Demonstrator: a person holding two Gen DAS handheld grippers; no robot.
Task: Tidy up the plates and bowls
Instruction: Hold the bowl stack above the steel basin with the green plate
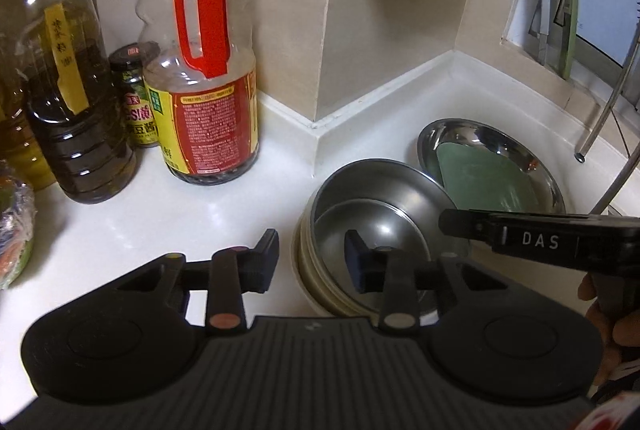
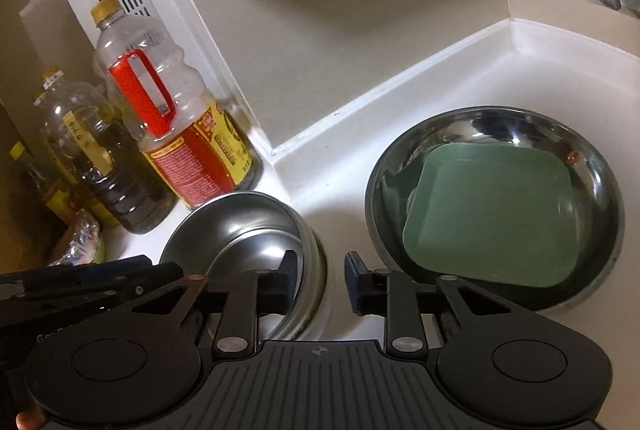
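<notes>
A steel bowl [image 1: 372, 209] sits nested on top of beige bowls on the white counter. My left gripper [image 1: 310, 262] straddles the stack's left rim, one finger inside the bowl and one outside, with a strip of counter showing between the outer pad and the wall. In the right wrist view my right gripper [image 2: 322, 280] straddles the right rim of the same steel bowl [image 2: 248, 222], its outer finger standing off the wall. Both are open. Behind to the right a wide steel dish [image 2: 600, 181] holds a green square plate [image 2: 492, 213].
A clear bottle with a red handle [image 1: 204, 89], a dark oil bottle [image 1: 72, 109] and a small jar [image 1: 134, 97] stand left of the bowls against the tiled wall. A foil-wrapped bundle [image 1: 16, 230] lies far left. A metal hose [image 1: 616, 89] hangs at the right.
</notes>
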